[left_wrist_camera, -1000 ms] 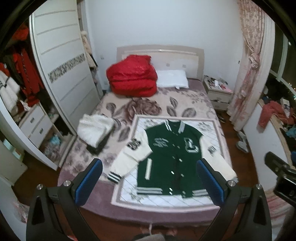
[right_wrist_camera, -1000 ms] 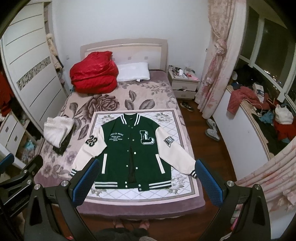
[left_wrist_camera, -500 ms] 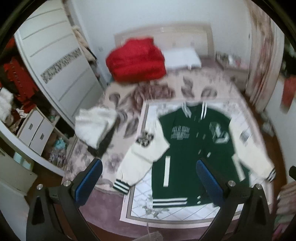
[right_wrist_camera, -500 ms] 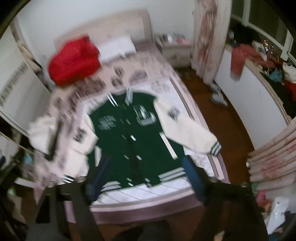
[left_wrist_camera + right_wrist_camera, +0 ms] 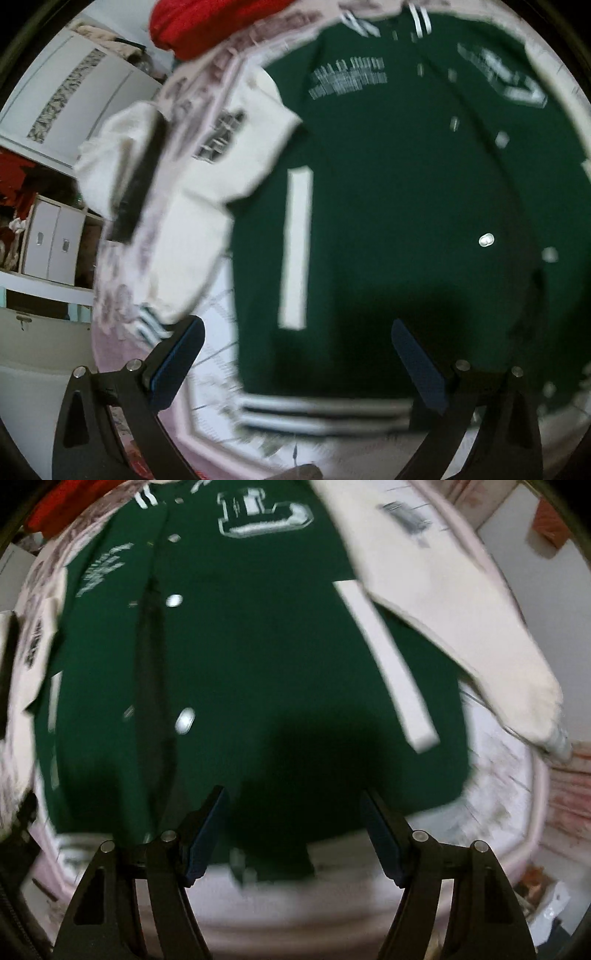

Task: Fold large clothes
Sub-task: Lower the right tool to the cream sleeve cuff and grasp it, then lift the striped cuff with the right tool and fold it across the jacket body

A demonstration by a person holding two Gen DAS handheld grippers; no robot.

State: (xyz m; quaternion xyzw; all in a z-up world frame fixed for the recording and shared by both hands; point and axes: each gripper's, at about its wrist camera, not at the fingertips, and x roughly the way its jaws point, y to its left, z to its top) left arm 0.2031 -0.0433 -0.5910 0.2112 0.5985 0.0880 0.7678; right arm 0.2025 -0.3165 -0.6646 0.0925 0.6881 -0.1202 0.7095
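jacket (image 5: 388,206) chest lettering: blurred | hem (image 5: 258,864): smeared, unclear

**Left gripper spread over the jacket hem**

A green varsity jacket (image 5: 388,192) is seen laid flat on a patterned bedspread (image 5: 218,365), blurred by motion. Its cream sleeve (image 5: 207,177) is stretched toward the striped cuff (image 5: 149,325). The left gripper (image 5: 299,363) is held with jaws wide apart near the striped hem (image 5: 325,415). A red bundle (image 5: 207,26) and a white wardrobe (image 5: 81,92) are visible beyond.
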